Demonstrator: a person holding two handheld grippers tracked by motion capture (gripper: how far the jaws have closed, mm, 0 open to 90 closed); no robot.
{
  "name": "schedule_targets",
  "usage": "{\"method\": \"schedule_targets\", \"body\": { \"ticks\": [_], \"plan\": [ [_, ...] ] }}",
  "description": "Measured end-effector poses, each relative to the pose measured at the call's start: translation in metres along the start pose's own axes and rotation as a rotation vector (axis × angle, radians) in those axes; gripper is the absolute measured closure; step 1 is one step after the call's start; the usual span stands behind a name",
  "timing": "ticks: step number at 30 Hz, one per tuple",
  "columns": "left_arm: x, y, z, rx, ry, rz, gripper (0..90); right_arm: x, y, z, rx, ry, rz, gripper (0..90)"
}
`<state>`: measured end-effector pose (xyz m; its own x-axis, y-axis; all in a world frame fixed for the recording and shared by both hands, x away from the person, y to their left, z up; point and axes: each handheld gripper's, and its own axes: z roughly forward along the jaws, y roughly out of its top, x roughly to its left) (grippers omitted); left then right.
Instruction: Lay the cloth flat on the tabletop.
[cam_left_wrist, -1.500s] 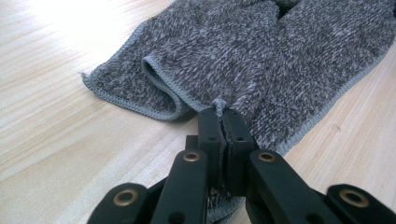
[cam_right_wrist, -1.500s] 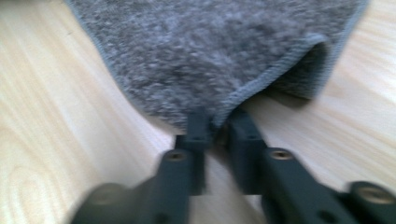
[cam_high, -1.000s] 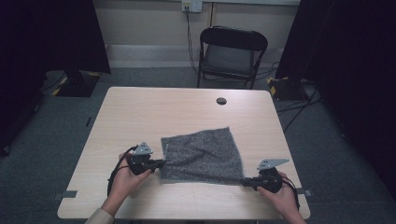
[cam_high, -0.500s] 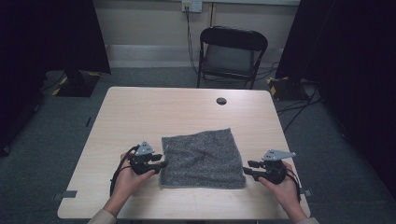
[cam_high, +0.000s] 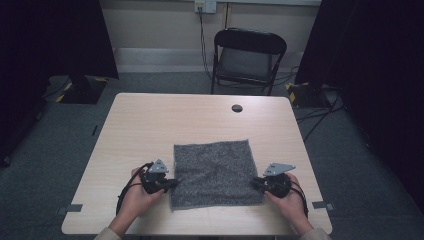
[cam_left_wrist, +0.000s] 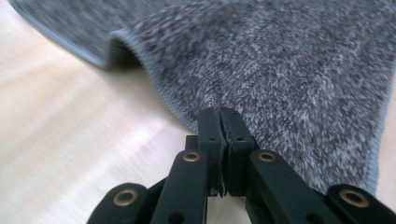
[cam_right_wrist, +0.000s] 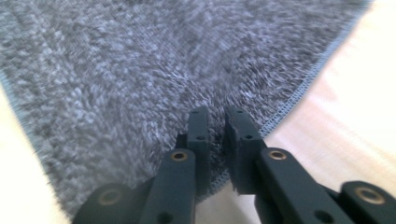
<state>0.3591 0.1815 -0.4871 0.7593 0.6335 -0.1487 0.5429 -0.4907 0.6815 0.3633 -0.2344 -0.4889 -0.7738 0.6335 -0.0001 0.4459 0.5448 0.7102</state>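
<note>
A grey terry towel (cam_high: 215, 172) lies spread flat on the near half of the light wood table (cam_high: 150, 125). My left gripper (cam_high: 174, 183) is at the towel's left edge. In the left gripper view its jaws are pressed together on the hemmed edge of the towel (cam_left_wrist: 280, 70), and the hem beside them stands up in a small fold. My right gripper (cam_high: 253, 183) is at the towel's right edge. In the right gripper view its jaws stand a narrow gap apart over the towel (cam_right_wrist: 116, 70), just inside the hem, with pile showing between them.
A black cable hole (cam_high: 237, 108) sits near the table's far edge. A black folding chair (cam_high: 247, 57) stands behind the table. Cables trail on the grey carpet at the right, and bare tabletop lies beyond and left of the towel.
A second ago the towel hung stretched and skewed between both grippers. It now lies flat and square. The right gripper drew off to the right, then came back onto the towel's right edge.
</note>
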Motion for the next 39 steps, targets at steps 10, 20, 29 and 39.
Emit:
{"method": "schedule_targets", "body": {
  "ticks": [10,20,29,39],
  "plan": [
    [0.018,0.022,-0.006,-0.155,0.109,-0.044,57.6,-0.008,0.01,-0.007,-0.078,-0.01,0.034,69.0],
    [0.035,0.034,0.04,-0.117,0.152,0.052,64.7,-0.017,0.017,0.028,-0.07,-0.029,0.045,64.9],
    [0.048,0.041,0.038,-0.136,0.197,0.002,44.1,-0.026,0.026,0.039,-0.108,-0.064,0.065,35.5],
    [0.039,0.034,0.019,-0.17,0.148,-0.008,19.3,-0.011,0.024,0.022,-0.192,-0.015,0.063,15.9]
  ]
}}
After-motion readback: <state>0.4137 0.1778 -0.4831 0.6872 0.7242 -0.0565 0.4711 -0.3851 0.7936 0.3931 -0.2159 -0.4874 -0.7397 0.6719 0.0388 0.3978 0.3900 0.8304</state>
